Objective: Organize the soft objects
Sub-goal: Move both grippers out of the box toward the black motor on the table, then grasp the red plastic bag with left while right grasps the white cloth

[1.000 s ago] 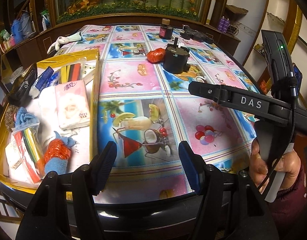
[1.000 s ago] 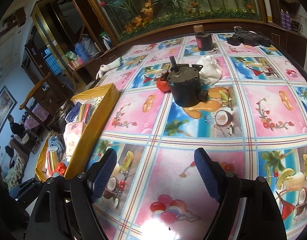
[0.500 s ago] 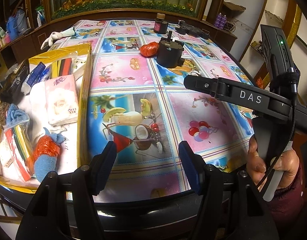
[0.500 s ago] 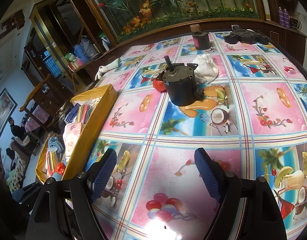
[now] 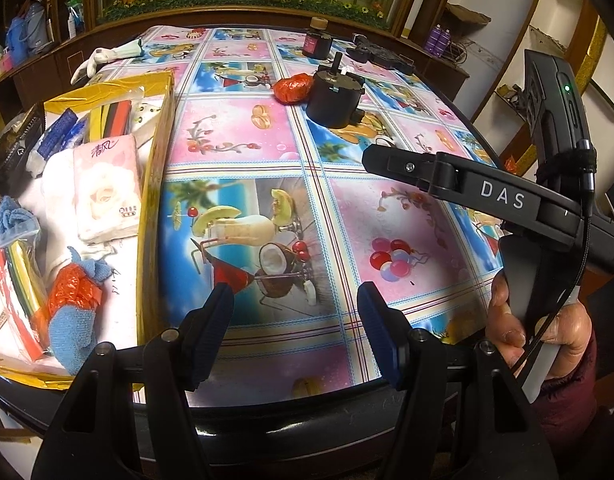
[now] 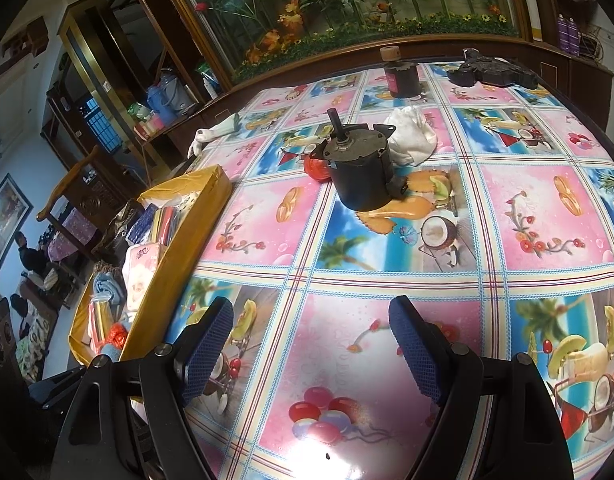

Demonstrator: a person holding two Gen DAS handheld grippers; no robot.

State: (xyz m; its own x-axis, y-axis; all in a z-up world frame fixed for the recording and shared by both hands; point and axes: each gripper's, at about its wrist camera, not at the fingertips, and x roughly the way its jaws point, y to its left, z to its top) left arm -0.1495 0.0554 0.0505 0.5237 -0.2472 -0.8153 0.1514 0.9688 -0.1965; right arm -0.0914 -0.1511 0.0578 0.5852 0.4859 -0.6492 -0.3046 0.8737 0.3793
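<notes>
Each camera sits behind its gripper's fingers, angled down across the table [image 5: 235,128] from the near edge. Both views share the yellow box [image 5: 155,184] and black motor [image 6: 359,172].

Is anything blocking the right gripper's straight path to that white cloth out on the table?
Yes. The black motor stands directly between the open right gripper and the white cloth, hiding part of it.

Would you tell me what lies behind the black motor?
Behind the black motor a white cloth shows, and a red crumpled bag peeks out beside it. The motor covers part of each.
</notes>
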